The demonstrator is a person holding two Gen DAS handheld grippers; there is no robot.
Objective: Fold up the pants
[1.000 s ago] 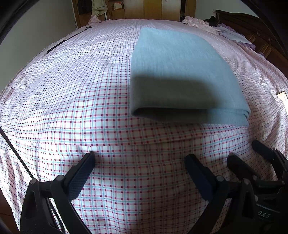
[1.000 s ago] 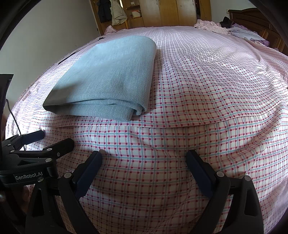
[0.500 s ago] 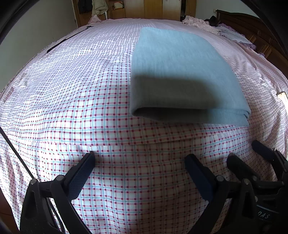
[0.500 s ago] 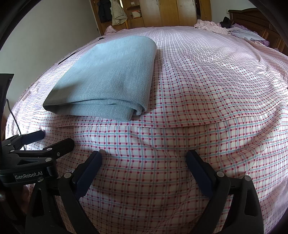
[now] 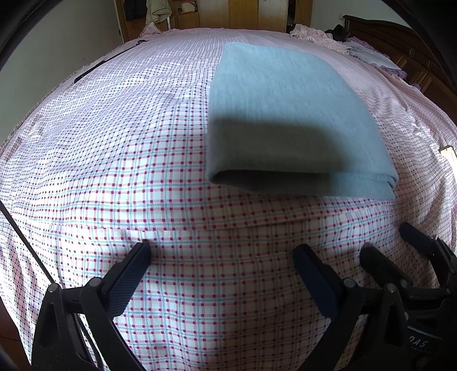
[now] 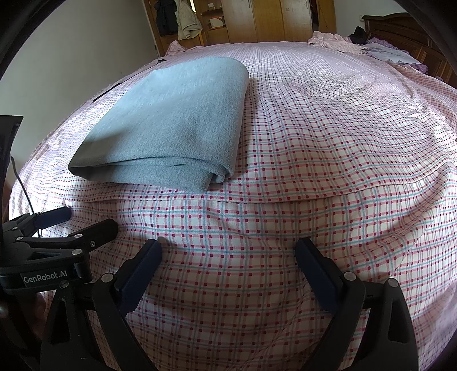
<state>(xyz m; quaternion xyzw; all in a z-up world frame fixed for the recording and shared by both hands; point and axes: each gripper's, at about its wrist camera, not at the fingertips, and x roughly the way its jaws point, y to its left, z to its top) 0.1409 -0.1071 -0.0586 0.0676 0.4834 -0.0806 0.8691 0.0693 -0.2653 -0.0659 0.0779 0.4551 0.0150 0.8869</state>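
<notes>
The light blue pants [image 5: 288,120] lie folded into a neat rectangle on the checked bed sheet [image 5: 114,142]. In the right wrist view the pants [image 6: 174,125] sit at the upper left, with the stacked fold edges facing me. My left gripper [image 5: 221,254] is open and empty, low over the sheet in front of the pants. My right gripper [image 6: 228,251] is open and empty, beside it to the right. Each gripper shows at the edge of the other's view, the right one [image 5: 400,248] and the left one [image 6: 74,222].
Crumpled pink and purple bedding [image 6: 371,47] lies at the far right by a dark wooden headboard [image 6: 405,25]. Wooden wardrobes [image 6: 271,20] with hanging clothes [image 6: 185,17] stand beyond the bed. A black cable [image 5: 25,242] runs at the left.
</notes>
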